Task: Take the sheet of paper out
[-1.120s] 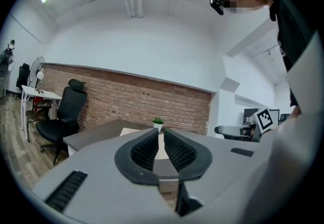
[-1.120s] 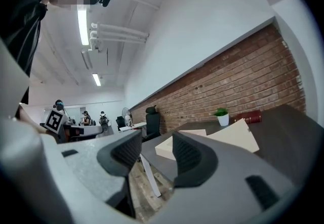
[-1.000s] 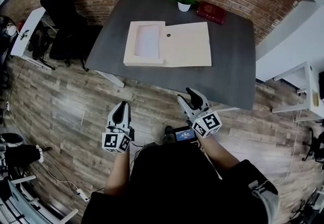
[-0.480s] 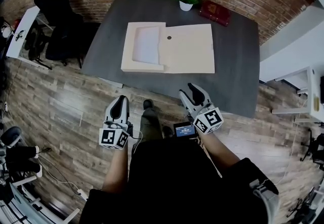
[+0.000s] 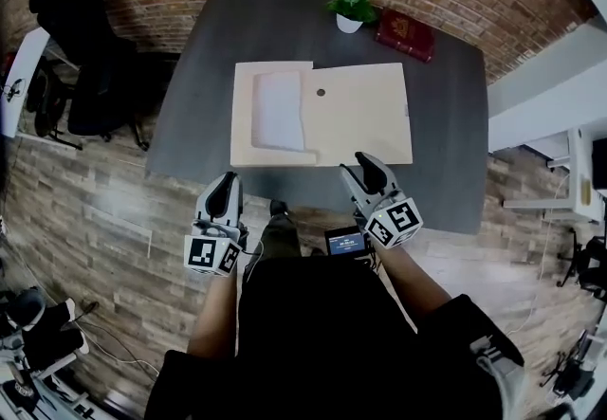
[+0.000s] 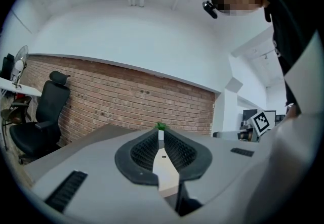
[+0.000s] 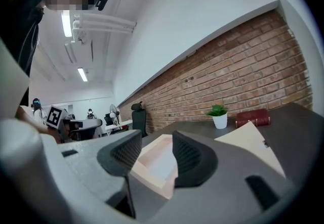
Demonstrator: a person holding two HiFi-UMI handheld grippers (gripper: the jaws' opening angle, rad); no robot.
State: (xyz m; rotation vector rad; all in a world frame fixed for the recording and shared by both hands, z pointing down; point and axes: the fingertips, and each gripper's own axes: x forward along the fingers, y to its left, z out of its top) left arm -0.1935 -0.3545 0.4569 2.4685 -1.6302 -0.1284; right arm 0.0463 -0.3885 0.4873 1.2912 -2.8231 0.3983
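Pale wooden box (image 5: 356,115) lies on the dark table (image 5: 446,105), and the white sheet of paper (image 5: 279,111) rests in its uncovered left compartment. Both tongs hang empty near the table's front edge. The left gripper (image 5: 226,185) has its jaws barely parted, and the right gripper (image 5: 365,164) is plainly wider.

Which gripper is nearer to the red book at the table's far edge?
Right. The right gripper is at the table's near edge, roughly in line with the red book; the left gripper is at that edge too, farther left.
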